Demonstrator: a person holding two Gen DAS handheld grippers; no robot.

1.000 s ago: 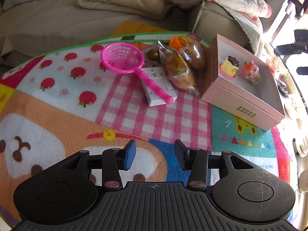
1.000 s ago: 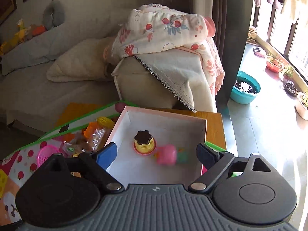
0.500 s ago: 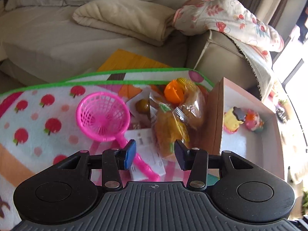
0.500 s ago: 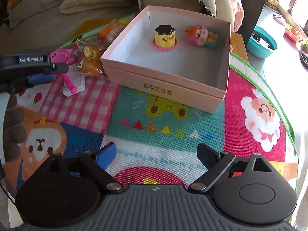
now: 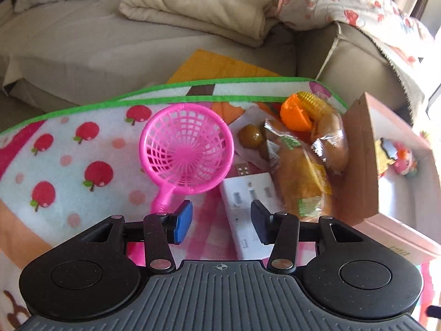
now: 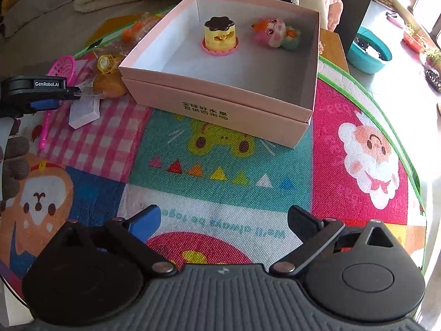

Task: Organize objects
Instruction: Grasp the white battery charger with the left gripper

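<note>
My left gripper (image 5: 220, 222) tilts down, fingers half spread and empty, over the white power strip (image 5: 249, 207) beside the pink strainer (image 5: 187, 151).

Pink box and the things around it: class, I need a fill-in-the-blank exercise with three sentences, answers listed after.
1. Inside the pink box stand a pudding toy and a ____ animal figure.
2. The pink strainer lies on the ____, outside the box.
3. The white power strip lies ahead of the ____ gripper, whose jaws hold nothing.

Missing words: pink; mat; left
</note>
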